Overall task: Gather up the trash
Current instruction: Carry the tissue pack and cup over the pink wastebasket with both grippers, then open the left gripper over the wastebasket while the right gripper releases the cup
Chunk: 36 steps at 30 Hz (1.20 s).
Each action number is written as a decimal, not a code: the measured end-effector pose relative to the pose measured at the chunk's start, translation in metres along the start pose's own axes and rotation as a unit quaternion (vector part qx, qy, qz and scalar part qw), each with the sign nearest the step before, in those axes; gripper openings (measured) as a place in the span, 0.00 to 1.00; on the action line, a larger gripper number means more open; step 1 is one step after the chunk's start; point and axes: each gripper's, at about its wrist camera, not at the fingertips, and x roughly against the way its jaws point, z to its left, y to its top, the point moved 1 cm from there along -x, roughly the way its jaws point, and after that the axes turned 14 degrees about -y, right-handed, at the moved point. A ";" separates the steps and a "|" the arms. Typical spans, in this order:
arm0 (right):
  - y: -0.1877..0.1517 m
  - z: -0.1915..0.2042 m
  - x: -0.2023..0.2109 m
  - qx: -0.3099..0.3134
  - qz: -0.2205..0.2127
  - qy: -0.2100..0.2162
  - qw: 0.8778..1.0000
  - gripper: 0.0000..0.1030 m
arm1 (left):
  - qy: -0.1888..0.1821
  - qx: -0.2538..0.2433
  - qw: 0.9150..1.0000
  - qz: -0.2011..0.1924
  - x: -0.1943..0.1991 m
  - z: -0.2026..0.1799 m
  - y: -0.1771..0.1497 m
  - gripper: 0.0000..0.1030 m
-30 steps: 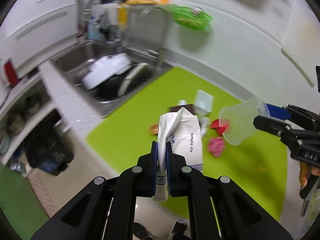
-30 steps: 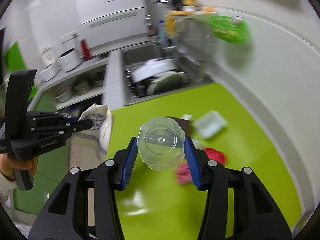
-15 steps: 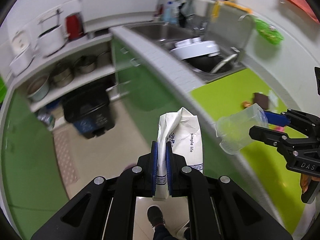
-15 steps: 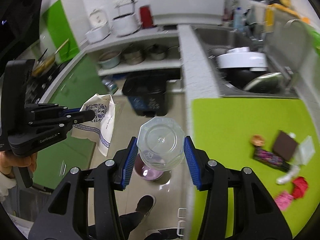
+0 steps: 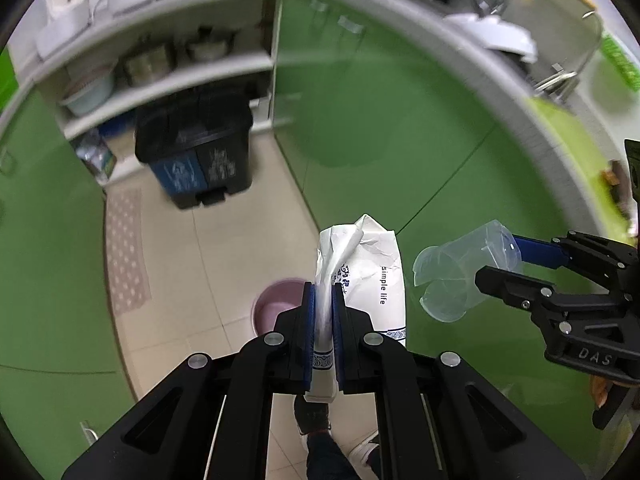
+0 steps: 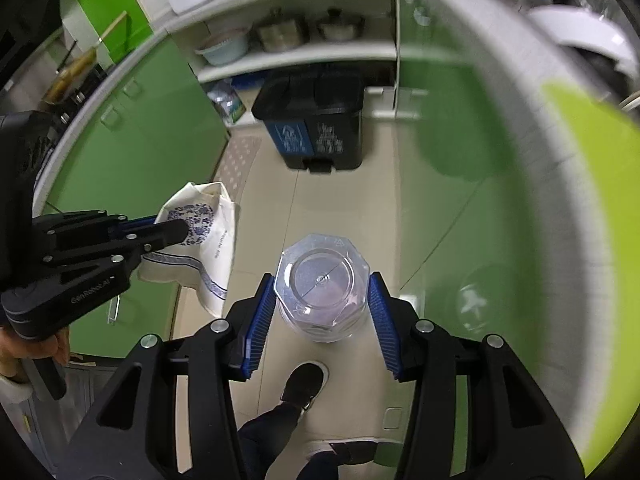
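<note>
Right now your left gripper (image 5: 322, 320) is clamped tight on the crumpled white paper bag (image 5: 366, 268), and your right gripper (image 6: 322, 308) grips the clear plastic cup (image 6: 322, 284) across its sides; both point down over the tiled floor (image 5: 180, 248); below sits a purple basin (image 5: 276, 306); farther off, the black two-bin trash can (image 6: 316, 120) stands under the shelves.
</note>
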 end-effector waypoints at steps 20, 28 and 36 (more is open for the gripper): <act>-0.038 -0.003 -0.146 -0.029 0.058 -0.014 0.998 0.46 | 0.000 0.043 0.998 0.043 -0.149 0.085 -0.034 0.91; -0.034 0.005 -0.150 -0.021 0.058 -0.011 0.998 0.46 | 0.019 0.055 0.998 0.032 -0.139 0.100 -0.038 0.92; -0.024 0.030 -0.164 0.006 0.063 0.004 0.998 0.46 | 0.032 0.060 0.998 0.008 -0.112 0.121 -0.043 0.92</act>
